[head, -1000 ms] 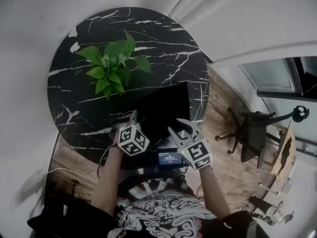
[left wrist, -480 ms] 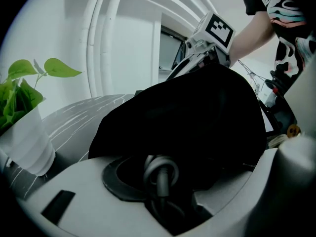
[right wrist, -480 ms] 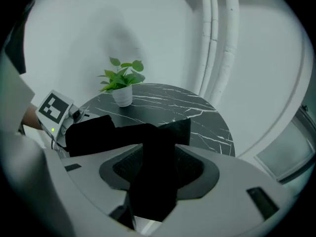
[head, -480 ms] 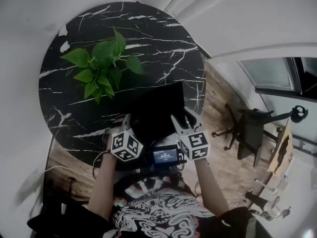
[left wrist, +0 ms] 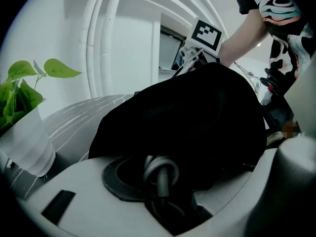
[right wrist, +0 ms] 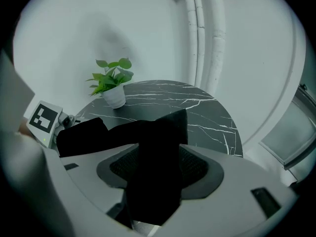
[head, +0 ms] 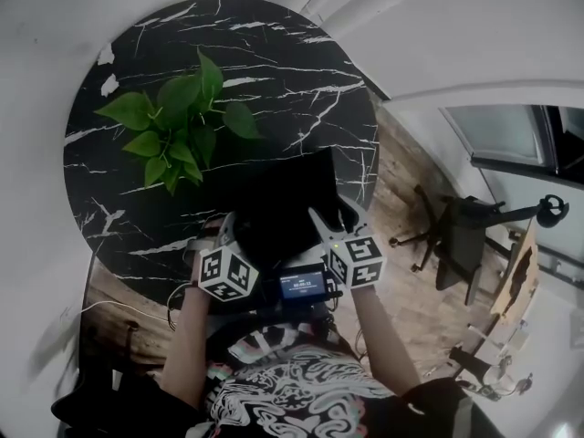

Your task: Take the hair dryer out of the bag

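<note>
Bag (head: 285, 194): one, black, lying on the near part of the one round black marble table (head: 274, 53). The hair dryer can't be made out in any view.

Head view: you have two grippers on the bag.
- Your left gripper (head: 224, 226) is at its near-left edge.
- Your right gripper (head: 334, 217) is at its near-right edge, close to the table rim.
- One potted plant (head: 173, 126) stands far-left of the bag, apart from it, with open marble beyond and to the right of it.
- One small screen (head: 303, 286) sits between the two marker cubes at your chest.
- One chair (head: 456, 240) is well off to the right on the wood floor (head: 401, 181).

Left gripper view: the jaws have just been closing and are clamped on bag fabric. One grey cord loop (left wrist: 160, 169) sits in the gap. The potted plant is at the left, apart from the bag.

Right gripper view: the jaws have just been opening and now stand wide. A strip of the bag runs between the pads and isn't pinched. The bag's far corner stops short of the far rim. The potted plant is behind-left, well apart.
</note>
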The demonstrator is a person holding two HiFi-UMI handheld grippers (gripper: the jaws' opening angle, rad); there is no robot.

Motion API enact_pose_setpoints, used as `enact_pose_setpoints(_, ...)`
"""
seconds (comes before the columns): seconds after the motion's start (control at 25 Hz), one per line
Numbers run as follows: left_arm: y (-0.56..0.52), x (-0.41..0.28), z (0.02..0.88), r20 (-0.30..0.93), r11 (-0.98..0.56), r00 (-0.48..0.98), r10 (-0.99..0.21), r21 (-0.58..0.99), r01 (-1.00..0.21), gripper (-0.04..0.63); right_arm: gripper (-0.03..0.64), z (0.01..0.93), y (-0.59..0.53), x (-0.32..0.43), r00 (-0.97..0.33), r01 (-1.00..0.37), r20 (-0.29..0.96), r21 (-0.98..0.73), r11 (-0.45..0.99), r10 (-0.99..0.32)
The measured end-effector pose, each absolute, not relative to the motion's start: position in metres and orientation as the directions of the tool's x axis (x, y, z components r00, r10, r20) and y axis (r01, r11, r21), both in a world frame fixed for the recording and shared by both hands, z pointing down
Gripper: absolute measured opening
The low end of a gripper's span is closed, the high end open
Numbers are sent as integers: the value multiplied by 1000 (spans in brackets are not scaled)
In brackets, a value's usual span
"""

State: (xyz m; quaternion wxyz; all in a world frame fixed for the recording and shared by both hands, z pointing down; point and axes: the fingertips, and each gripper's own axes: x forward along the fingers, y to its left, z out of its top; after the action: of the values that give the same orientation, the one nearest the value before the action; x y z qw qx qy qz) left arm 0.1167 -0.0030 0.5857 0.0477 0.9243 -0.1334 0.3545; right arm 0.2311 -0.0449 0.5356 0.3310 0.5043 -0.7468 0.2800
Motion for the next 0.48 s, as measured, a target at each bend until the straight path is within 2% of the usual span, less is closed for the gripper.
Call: enact_pose_setpoints(0.48,-2,116,584,666,-960,714,-215,-9,-281,199,202,533,-46,234,-295,-943,747,-129,305,-596)
